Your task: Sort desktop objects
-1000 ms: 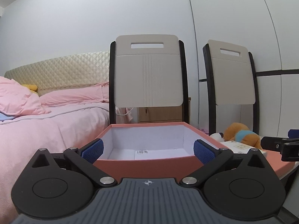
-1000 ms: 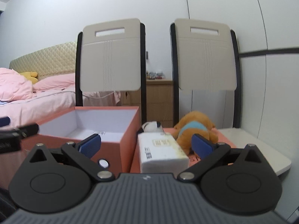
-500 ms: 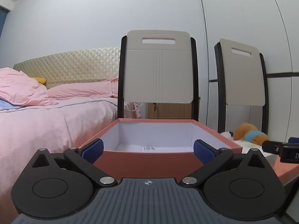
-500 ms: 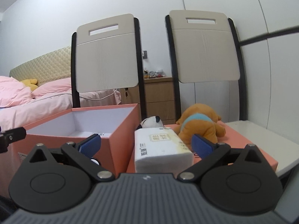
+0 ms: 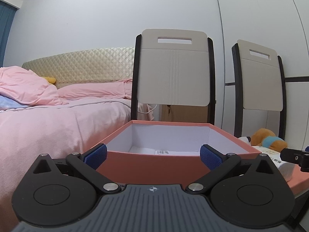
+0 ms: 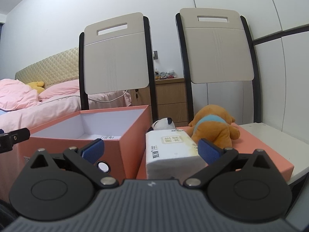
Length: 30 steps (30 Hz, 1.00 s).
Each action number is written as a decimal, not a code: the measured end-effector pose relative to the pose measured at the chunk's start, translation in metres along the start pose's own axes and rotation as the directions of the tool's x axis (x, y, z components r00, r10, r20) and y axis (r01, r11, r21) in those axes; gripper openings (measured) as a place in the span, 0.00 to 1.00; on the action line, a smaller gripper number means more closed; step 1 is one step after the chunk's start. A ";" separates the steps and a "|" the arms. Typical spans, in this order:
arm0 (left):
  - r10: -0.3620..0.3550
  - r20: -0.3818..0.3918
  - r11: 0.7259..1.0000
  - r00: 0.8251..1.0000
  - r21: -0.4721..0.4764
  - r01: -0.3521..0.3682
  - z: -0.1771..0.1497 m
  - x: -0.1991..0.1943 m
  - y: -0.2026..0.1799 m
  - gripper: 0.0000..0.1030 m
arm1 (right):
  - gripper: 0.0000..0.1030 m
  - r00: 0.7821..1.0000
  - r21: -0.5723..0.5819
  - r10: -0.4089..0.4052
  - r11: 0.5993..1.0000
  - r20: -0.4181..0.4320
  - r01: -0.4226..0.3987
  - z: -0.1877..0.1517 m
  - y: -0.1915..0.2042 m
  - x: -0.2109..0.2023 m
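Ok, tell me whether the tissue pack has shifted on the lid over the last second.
Cannot tell. The tissue pack sits beside the orange box and before the plush dog as earlier; only the camera view changed.

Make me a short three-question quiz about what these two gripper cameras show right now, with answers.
1. True or false: the right gripper is clamped on the tissue pack.
2. What lies on the floor of the orange box?
3. Which sits nearest the tissue pack: A) bed pillow, B) orange plush dog, C) wooden drawers?

Key
1. False: both it and the left gripper are open, holding nothing.
2. Only a white sheet with a barcode label.
3. B.
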State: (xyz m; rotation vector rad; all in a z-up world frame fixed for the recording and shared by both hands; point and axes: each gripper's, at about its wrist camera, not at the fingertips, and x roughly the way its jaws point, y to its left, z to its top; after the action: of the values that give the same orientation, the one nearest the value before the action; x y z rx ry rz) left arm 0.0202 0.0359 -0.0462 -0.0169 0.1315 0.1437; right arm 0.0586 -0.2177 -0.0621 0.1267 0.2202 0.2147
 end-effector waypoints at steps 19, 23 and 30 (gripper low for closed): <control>0.002 -0.001 1.000 1.000 0.006 -0.002 -0.003 -0.002 -0.003 1.00 | 1.00 1.000 0.003 -0.007 1.000 0.012 0.007 -0.001 -0.007 -0.006; 0.009 0.004 1.000 1.000 0.002 -0.009 -0.003 -0.002 -0.003 1.00 | 1.00 1.000 0.015 -0.008 1.000 0.012 0.008 -0.001 -0.009 -0.006; -0.015 0.014 1.000 1.000 0.006 0.015 -0.012 0.000 -0.007 1.00 | 1.00 1.000 0.008 -0.014 1.000 0.025 0.014 0.001 -0.013 -0.011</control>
State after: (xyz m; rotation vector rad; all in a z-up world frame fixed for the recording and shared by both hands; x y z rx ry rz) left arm 0.0196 0.0283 -0.0584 -0.0109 0.1178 0.1284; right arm 0.0512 -0.2332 -0.0612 0.1353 0.1967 0.1980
